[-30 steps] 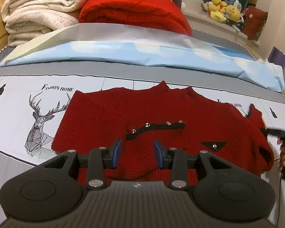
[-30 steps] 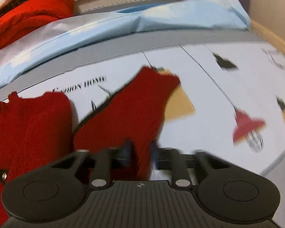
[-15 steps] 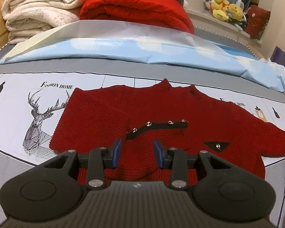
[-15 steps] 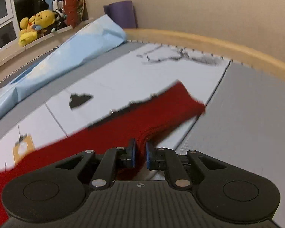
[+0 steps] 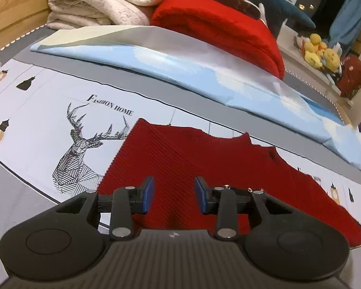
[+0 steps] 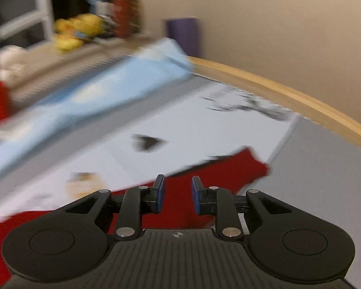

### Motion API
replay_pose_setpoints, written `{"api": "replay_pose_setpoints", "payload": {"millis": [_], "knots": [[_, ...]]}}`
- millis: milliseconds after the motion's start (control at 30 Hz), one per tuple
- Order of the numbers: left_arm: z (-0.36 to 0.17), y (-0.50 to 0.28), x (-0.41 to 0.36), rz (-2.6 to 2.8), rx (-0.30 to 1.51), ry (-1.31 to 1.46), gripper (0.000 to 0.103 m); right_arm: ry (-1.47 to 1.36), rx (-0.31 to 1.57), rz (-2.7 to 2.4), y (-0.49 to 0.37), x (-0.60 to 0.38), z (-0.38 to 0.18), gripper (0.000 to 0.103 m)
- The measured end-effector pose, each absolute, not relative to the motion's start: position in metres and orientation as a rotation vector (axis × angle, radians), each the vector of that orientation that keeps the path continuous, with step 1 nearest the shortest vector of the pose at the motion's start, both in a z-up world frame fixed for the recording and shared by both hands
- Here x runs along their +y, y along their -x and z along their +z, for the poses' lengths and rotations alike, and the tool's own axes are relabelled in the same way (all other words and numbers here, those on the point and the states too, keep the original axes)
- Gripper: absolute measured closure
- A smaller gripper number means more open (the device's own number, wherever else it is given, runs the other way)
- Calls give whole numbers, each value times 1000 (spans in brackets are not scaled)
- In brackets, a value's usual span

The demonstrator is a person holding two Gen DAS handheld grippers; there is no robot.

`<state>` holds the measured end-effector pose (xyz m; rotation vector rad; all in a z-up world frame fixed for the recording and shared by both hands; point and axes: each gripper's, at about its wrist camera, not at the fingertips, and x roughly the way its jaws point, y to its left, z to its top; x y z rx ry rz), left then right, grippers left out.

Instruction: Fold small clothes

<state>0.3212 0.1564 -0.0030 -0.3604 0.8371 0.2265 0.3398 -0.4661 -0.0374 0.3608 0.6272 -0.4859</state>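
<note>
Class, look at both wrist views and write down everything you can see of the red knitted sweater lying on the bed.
The red sweater is a dark red ribbed knit, spread flat on the printed bed cover, beside a deer print. Small metal fastenings show near its front. One sleeve lies stretched out toward the cover's grey edge. The left hand-held gripper and right hand-held gripper are above it, jaws apart, gripping nothing; the right's have just opened.

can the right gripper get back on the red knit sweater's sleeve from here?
Probably yes. The right gripper, jaws just opened with nothing between them, sits just above the dark red knit sweater's sleeve, which lies flat on the printed bedsheet; nothing is in the way.
</note>
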Motion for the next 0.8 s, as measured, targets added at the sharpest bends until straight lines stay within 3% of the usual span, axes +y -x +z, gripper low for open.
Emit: {"api": "replay_pose_setpoints", "payload": {"millis": [67, 133, 267, 433, 533, 633, 667, 733, 800], "knots": [[-3, -320, 162, 221, 835, 379, 64, -415, 615, -313, -321, -425, -4, 67], [-5, -320, 161, 205, 836, 372, 80, -453, 620, -160, -303, -386, 20, 58], [-13, -320, 146, 120, 854, 317, 99, -467, 660, 78, -272, -306, 20, 55], [-35, -326, 111, 5, 891, 182, 99, -174, 781, 145, -282, -233, -29, 58], [-55, -331, 96, -23, 920, 156, 98, -171, 852, 154, -293, -223, -47, 58], [-74, -337, 78, -49, 947, 103, 92, -172, 907, 165, -299, -223, -59, 58], [-81, -339, 70, -64, 950, 66, 87, -149, 935, 147, -302, -223, -64, 58], [-91, -342, 55, -75, 953, -14, 62, -124, 988, 133, -300, -219, -72, 58], [-103, -343, 41, -102, 923, -98, 54, -138, 1018, 136, -298, -221, -77, 58]]}}
